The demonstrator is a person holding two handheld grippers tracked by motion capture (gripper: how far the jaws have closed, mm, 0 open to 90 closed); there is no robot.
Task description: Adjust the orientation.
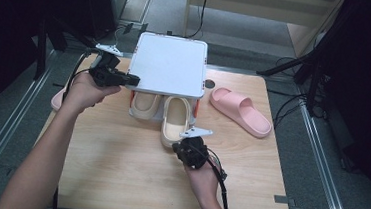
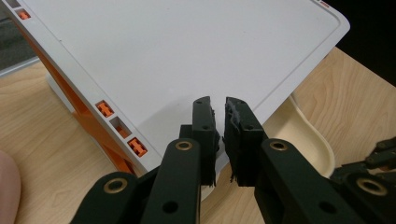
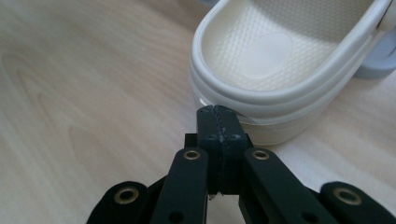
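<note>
Two cream slippers involved: one [image 1: 175, 119] lay on the wooden table [image 1: 117, 179] with its toe under the front edge of the white tray-like rack [image 1: 169, 63] and its heel [image 3: 261, 107] toward the person, the other [image 1: 145, 105] just beside it on its left, tucked further under the rack. Met at that heel by the right gripper [image 1: 186, 145], jaws pressed together with no gap and nothing between them, tips touching the heel's rim low down, as seen in the right gripper view. Held from below by the right hand [image 1: 201, 178], cable trailing back along the forearm. Perched on orange supports [image 2: 105, 109], the rack's flat white top above both cream slippers. Placed at the rack's left front edge, the left gripper [image 1: 131, 80], gripped in the left hand [image 1: 81, 94]; jaws stood with a narrow slit between the pads [image 2: 205, 128], hovering over the white top in the left gripper view, whether actually pinching the rim impossible to tell. Lay apart at the table's right, a pink slipper [image 1: 240, 111], clear of the rack. Peeked out behind the left hand at the table's left edge, another bit of pink [image 1: 57, 99], too hidden to identify
</note>
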